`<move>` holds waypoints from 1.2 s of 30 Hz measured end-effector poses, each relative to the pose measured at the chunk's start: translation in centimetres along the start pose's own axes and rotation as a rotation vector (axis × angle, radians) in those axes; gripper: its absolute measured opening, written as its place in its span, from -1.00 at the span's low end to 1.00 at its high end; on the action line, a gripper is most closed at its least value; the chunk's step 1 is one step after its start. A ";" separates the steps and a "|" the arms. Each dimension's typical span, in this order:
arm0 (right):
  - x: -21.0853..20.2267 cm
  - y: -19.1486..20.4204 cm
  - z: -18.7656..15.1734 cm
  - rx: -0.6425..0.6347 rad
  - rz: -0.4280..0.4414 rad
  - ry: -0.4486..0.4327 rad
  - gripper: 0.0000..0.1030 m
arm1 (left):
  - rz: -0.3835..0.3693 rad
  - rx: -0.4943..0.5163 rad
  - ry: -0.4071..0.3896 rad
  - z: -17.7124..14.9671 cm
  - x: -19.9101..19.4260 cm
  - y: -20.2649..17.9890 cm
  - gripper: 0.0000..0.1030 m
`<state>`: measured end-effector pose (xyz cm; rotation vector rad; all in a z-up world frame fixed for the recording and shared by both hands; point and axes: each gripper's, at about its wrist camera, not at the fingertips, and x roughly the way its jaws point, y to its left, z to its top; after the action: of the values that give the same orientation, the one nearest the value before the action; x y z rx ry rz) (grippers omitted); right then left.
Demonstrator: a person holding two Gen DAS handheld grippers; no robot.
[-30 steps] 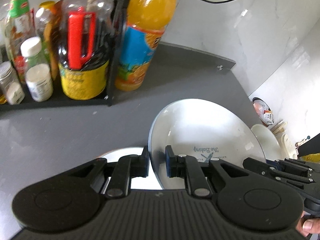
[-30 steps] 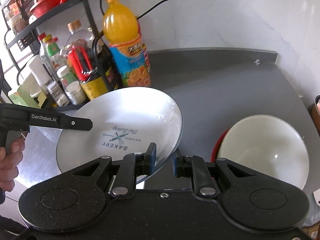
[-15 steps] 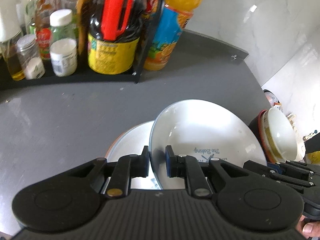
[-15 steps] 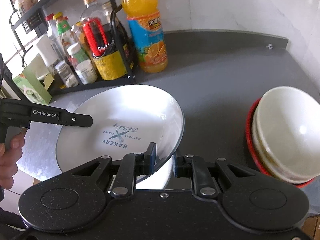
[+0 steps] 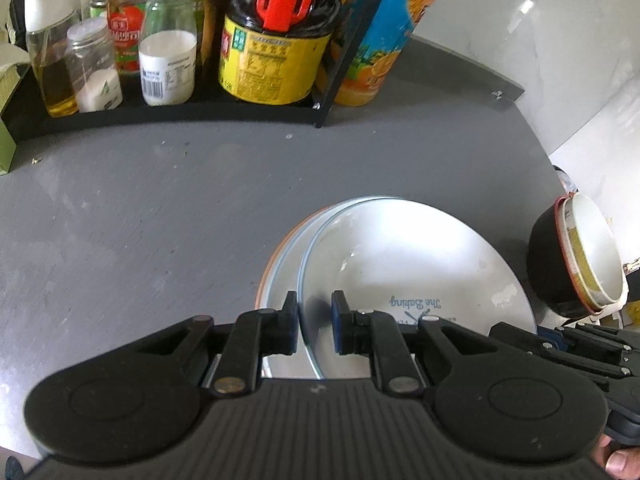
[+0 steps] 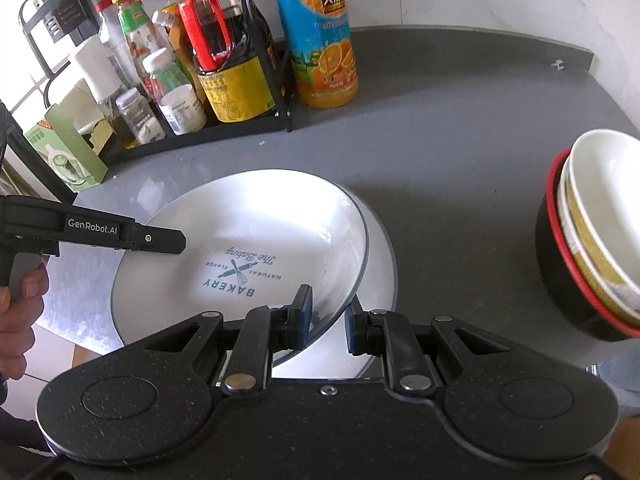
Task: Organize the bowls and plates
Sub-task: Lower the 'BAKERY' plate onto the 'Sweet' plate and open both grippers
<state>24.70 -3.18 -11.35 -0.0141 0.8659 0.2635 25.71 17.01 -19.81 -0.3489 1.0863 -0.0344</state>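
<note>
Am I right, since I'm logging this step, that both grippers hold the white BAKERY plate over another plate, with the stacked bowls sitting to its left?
Not quite. The stacked bowls sit to the right of the white BAKERY plate, as the right wrist view shows. The rest holds: left gripper and right gripper grip its rim above the other white plate.

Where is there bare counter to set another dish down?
Free: the grey counter between the juice bottle, the plate stack and the stacked bowls; also the strip between the bottle rack and the plates. Crowded: the rack itself.
</note>
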 end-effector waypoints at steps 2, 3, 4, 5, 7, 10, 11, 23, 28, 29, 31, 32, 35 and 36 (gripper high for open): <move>0.3 0.0 -0.1 0.004 -0.002 0.006 -0.67 | 0.004 0.006 0.006 -0.1 0.2 0.1 -0.72; 0.4 0.0 -0.1 0.004 -0.003 0.009 -0.67 | 0.005 0.009 0.010 -0.1 0.4 0.1 -0.72; 0.5 0.0 -0.2 0.004 -0.004 0.012 -0.67 | 0.006 0.010 0.013 -0.1 0.5 0.1 -0.72; 0.7 0.0 -0.2 0.003 -0.005 0.016 -0.67 | 0.006 0.010 0.018 -0.2 0.7 0.1 -0.72; 0.9 0.0 -0.3 0.001 -0.010 0.022 -0.67 | 0.006 0.015 0.025 -0.2 1.0 0.1 -0.71; 1.2 -0.2 -0.3 0.013 -0.015 0.031 -0.67 | 0.004 0.029 0.034 -0.2 1.4 -0.1 -0.72; 1.4 -0.3 -0.3 0.018 -0.017 0.036 -0.67 | 0.004 0.032 0.037 -0.2 1.5 -0.2 -0.72; 1.7 -0.3 -0.2 0.023 -0.019 0.064 -0.64 | -0.002 0.038 0.074 0.1 2.4 -0.3 -0.69; 1.8 -0.4 -0.1 0.039 -0.031 0.061 -0.67 | -0.008 0.021 0.115 0.3 2.7 -0.2 -0.65; 1.8 -0.4 -0.1 0.040 -0.034 0.060 -0.67 | -0.009 0.017 0.121 0.3 2.8 -0.2 -0.65; 1.8 -0.4 -0.1 0.042 -0.037 0.060 -0.68 | -0.016 0.007 0.130 0.4 2.8 -0.1 -0.65; 1.8 -0.3 -0.1 0.040 -0.038 0.060 -0.68 | -0.020 -0.001 0.135 0.4 2.8 0.1 -0.65; 1.8 -0.3 -0.1 0.035 -0.042 0.062 -0.70 | -0.032 -0.050 0.163 0.6 2.8 0.6 -0.65; 1.8 -0.3 -0.1 0.035 -0.043 0.062 -0.70 | -0.032 -0.063 0.174 0.7 2.7 0.8 -0.65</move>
<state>25.83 -3.03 -12.77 -0.0083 0.9305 0.2083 27.48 17.35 -22.12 -0.4257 1.2558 -0.0604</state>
